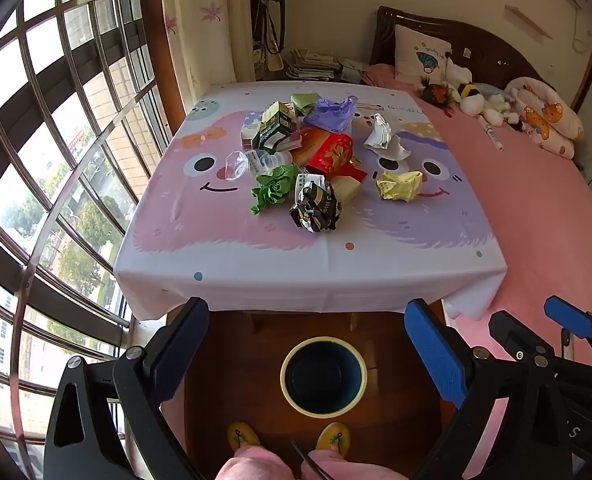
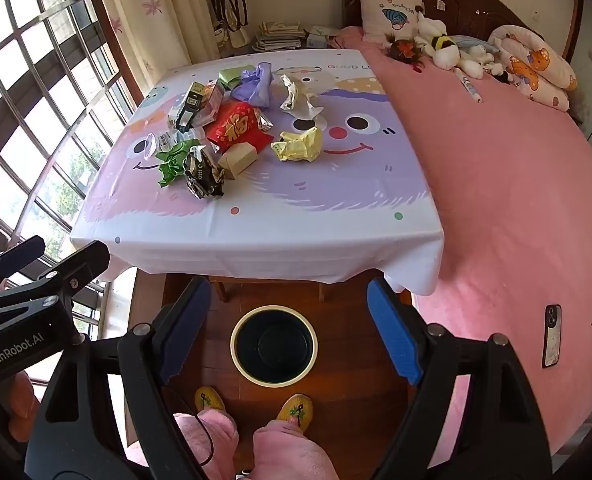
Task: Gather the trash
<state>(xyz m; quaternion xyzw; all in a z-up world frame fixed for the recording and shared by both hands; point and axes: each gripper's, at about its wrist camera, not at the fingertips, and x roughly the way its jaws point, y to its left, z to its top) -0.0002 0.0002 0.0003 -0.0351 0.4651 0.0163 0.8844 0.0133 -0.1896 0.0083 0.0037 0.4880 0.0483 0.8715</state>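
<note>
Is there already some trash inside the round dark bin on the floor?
No, the round dark bin with a pale rim shows only its bare bottom, and the crumpled wrappers all lie on the table.

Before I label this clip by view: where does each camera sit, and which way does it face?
Left wrist: on the left tongs, open, looking forward and down at table and bin; slippers, knees and the right tongs' tip show.
Right wrist: on the right tongs, open, same aim; slippers, knees and left tongs show.
Shared: trash pile, bin, bed.
</note>
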